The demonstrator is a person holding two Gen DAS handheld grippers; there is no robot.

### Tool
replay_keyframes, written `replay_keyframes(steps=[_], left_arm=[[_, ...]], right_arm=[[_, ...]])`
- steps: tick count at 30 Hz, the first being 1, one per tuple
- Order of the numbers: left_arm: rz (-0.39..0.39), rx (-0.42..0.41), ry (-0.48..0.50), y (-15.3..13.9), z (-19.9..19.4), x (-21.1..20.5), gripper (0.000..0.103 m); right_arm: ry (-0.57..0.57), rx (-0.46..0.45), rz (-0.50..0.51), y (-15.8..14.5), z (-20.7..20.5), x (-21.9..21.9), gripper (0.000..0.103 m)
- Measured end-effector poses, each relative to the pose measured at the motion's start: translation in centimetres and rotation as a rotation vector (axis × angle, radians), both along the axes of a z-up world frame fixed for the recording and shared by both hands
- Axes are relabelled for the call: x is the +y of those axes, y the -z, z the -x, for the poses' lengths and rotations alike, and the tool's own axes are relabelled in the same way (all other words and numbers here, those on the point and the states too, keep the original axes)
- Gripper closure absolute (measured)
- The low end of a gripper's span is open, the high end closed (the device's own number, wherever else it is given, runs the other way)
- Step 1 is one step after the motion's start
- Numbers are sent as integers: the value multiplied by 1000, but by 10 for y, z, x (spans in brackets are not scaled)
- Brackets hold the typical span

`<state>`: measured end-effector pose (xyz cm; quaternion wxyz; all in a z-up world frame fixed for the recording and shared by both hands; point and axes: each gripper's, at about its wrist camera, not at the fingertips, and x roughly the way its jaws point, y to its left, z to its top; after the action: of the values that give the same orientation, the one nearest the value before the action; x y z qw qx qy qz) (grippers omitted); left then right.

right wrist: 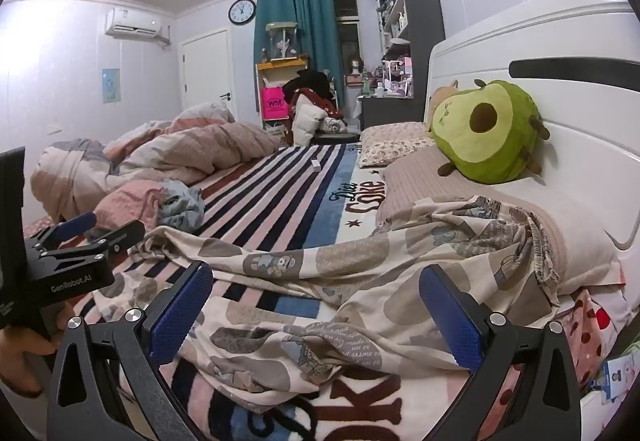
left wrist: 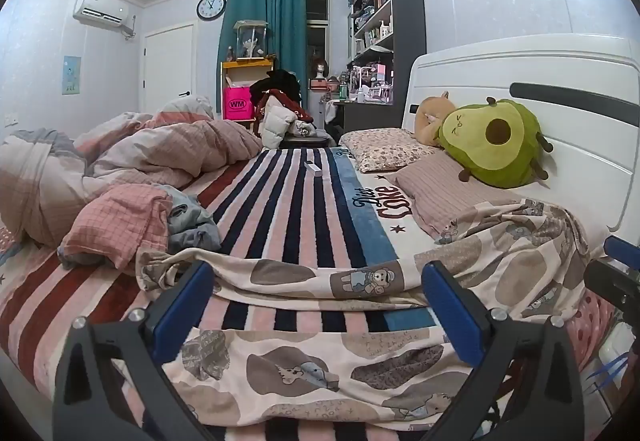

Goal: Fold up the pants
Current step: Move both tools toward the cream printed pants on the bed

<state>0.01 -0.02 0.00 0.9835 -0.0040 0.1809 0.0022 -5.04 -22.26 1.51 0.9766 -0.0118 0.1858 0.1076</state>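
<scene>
Left wrist view: the striped blanket covering the bed is showing "Diet Coke" in script near the pillows, and a pink bag by the far shelf is reading "WM". The pants, cream with brown patches and cartoon bears, are lying spread and rumpled across the near part of the bed. The left hand-held gripper is hovering just above them with its blue pads standing wide apart, gripping nothing; cloth is lying below and between the fingers.

Right wrist view: the same "Diet Coke" lettering is showing on the blanket, with larger letters repeating at the near edge, and "GenRobot.AI" is printed on the left tool at the frame's left side. The pants are running from the pillow at right down under the right hand-held gripper, whose jaws are gaping fully and holding nothing. An avocado plush is leaning on the headboard.
</scene>
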Motion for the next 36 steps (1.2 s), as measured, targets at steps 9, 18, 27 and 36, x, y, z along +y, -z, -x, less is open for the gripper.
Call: replay_keyframes(steps=[9,18,27,36], left_arm=[[5,1,-2,0,0,0,1],[3,1,-2,0,0,0,1],[14,5,-1,1,-3,1,1],[76,52,-50,22,-11,39,1]], right_arm=[[1,1,-2,0,0,0,1],[-3,2,-7,0,0,0,1],[-19,-49,-38,-8,14,4,1],[-76,-33,-72,-13,-1,-6,1]])
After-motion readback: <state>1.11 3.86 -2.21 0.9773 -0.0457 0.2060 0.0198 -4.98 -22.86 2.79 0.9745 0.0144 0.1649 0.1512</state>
